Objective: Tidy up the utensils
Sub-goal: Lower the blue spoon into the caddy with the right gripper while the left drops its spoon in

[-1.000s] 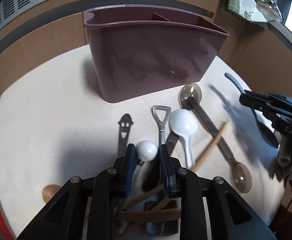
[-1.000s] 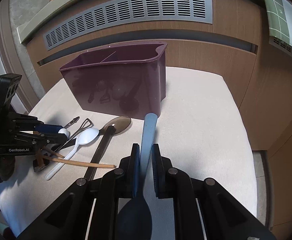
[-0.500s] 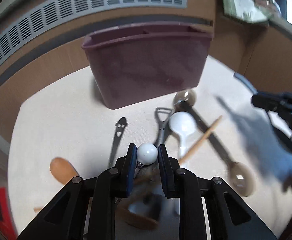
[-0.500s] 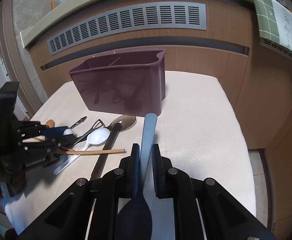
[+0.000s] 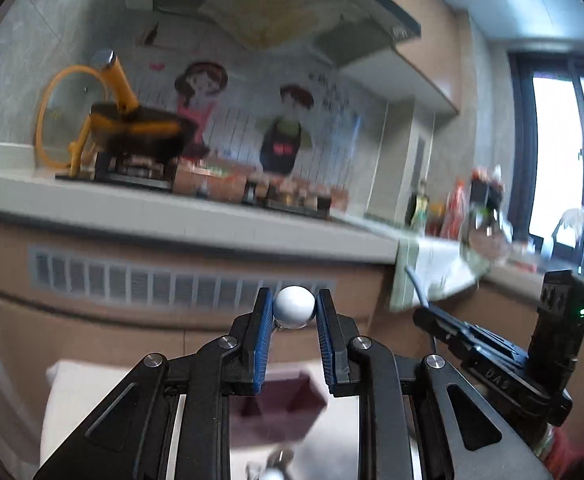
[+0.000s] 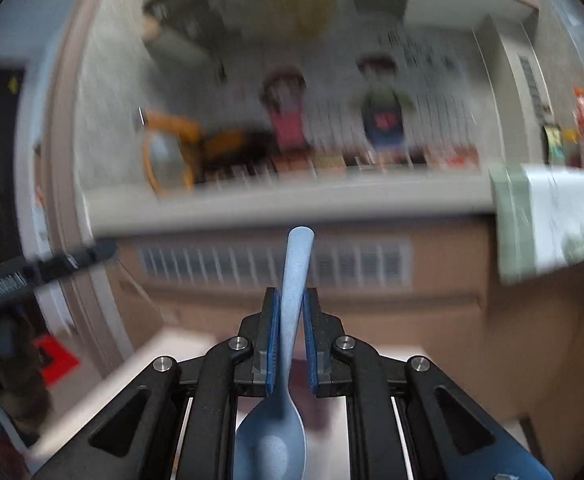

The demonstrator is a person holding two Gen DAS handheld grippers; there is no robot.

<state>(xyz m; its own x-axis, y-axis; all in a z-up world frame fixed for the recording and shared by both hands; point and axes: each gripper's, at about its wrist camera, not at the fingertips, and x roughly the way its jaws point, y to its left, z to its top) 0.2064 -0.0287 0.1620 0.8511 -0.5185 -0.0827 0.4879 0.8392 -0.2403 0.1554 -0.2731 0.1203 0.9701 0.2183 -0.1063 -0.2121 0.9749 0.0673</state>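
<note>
My left gripper (image 5: 294,312) is shut on the white ball end (image 5: 294,306) of a utensil and is raised high, tilted up toward the kitchen counter. The purple utensil caddy (image 5: 280,404) shows blurred low between the left fingers, on the white table (image 5: 72,400). My right gripper (image 6: 292,312) is shut on a light blue spoon (image 6: 292,320), handle forward, bowl (image 6: 270,444) toward the camera. The right gripper also shows at the right of the left wrist view (image 5: 492,352). The left gripper shows at the left of the right wrist view (image 6: 32,272).
A wooden cabinet front with a grey vent grille (image 5: 164,284) faces me under a grey counter (image 5: 172,216). A stove with an orange-handled pan (image 5: 132,128) stands on it. A green cloth (image 6: 540,216) hangs at the right. The utensils on the table are out of view.
Both grippers have lifted and tilted upward, so the table and loose utensils dropped out of view. The left one carried the white-ball utensil up off the table. The right still holds the blue spoon.
</note>
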